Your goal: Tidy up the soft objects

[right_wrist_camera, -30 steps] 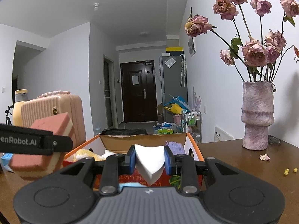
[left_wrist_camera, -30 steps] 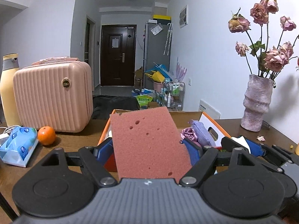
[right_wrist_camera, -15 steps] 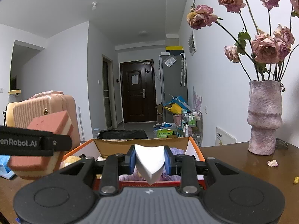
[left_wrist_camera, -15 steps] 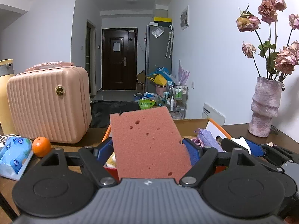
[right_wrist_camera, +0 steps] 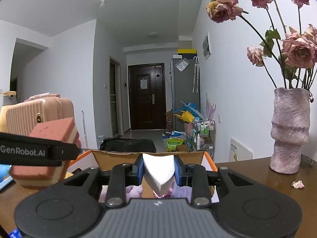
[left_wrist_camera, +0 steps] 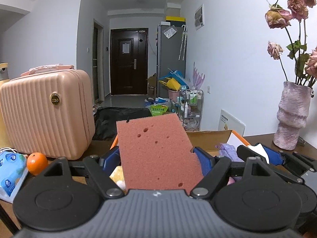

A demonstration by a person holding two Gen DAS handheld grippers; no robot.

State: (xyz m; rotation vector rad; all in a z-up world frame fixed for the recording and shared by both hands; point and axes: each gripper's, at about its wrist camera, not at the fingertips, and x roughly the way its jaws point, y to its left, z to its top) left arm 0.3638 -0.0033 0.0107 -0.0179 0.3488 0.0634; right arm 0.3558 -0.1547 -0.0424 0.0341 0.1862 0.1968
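My left gripper (left_wrist_camera: 158, 158) is shut on a thick pink sponge (left_wrist_camera: 158, 154) with a cream layer; the same pink sponge (right_wrist_camera: 47, 158) shows at the left of the right wrist view. My right gripper (right_wrist_camera: 158, 170) is shut on a white foam piece (right_wrist_camera: 159, 171), squeezed to a point between the blue pads. Both are held over an open cardboard box with orange edges (left_wrist_camera: 208, 135) (right_wrist_camera: 150, 157). Inside the box lie a purple soft item (left_wrist_camera: 227, 150), pink cloth (right_wrist_camera: 134, 190) and something yellow (left_wrist_camera: 116, 175).
On the brown table stand a pink ribbed case (left_wrist_camera: 47, 113), an orange (left_wrist_camera: 36, 162), a blue tissue pack (left_wrist_camera: 10, 166) and a pink vase of dried roses (right_wrist_camera: 290, 130). A fallen petal (right_wrist_camera: 298, 184) lies right of the box. A hallway with clutter lies beyond.
Both grippers have moved forward toward the box with their loads; the box now sits closer and lower under the fingers. Neither grip has changed.
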